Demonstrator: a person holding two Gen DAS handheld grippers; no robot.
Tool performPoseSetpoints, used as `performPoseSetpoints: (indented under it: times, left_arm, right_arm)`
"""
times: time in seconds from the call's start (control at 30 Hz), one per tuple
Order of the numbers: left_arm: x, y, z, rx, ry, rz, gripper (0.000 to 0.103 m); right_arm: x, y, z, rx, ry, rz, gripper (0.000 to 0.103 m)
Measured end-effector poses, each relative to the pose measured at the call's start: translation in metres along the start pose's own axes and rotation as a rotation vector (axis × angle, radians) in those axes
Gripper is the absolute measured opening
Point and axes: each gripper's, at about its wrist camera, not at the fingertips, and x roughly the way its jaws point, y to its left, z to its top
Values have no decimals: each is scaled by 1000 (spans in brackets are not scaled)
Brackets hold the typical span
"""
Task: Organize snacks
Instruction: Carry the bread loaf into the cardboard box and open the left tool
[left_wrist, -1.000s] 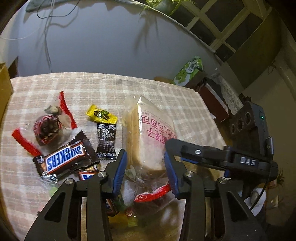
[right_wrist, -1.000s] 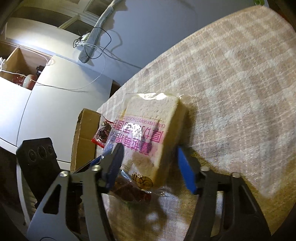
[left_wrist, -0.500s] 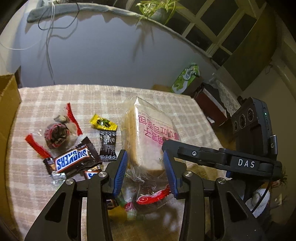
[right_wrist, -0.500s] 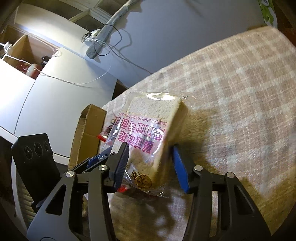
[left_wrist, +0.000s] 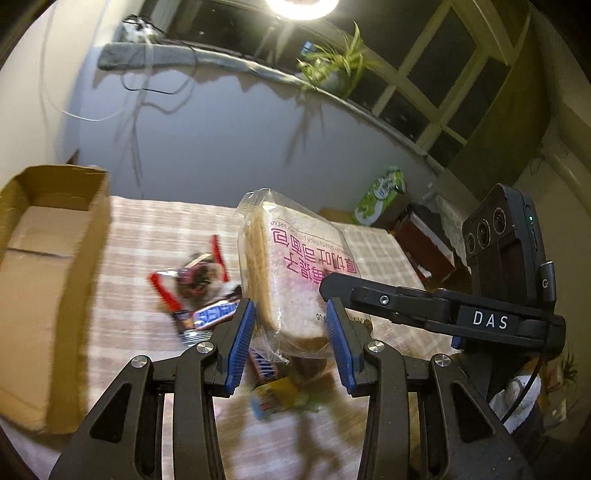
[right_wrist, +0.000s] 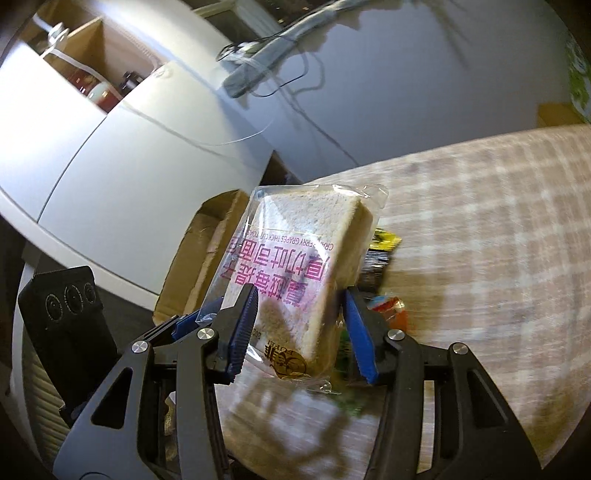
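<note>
A clear bag of sliced bread (left_wrist: 295, 273) with pink lettering hangs upright above the checked tablecloth (left_wrist: 147, 236). My left gripper (left_wrist: 290, 314) is shut on the bag's lower end, both blue pads against it. My right gripper (right_wrist: 299, 299) is shut on the same bread bag (right_wrist: 295, 251) from the other side, and its black finger (left_wrist: 369, 295) reaches in from the right. On the cloth below lie a Snickers bar (left_wrist: 214, 314), a red-ended wrapped sweet (left_wrist: 195, 277), several small candies (left_wrist: 273, 395) and a yellow packet (right_wrist: 384, 238).
An open cardboard box (left_wrist: 48, 258) stands at the table's left edge, also behind the bag (right_wrist: 207, 240). A green tissue box (left_wrist: 380, 195) and dark red furniture (left_wrist: 424, 243) sit beyond the table's right side. A white cabinet (right_wrist: 129, 166) rises behind the box.
The right jaws closed onto the bread bag, then both grippers lifted it off the cloth. The snacks now lie lower in view and the cardboard box has come into sight.
</note>
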Motion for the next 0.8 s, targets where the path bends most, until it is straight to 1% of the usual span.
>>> performPoseSetpoints:
  times: [0.43,0.6,0.8]
  left_arm:
    - [-68,59,-12,-108,-114,99,39]
    - [-86,82,-17,-157,-148,135,39]
    - [-100,111,-24,-207,-170,174,38]
  right_arm:
    - [55,90,-1,-159,72,54,51]
    - [81,122,-3,-209,103,73,51]
    - [111,146,-4,-253,149,88,51]
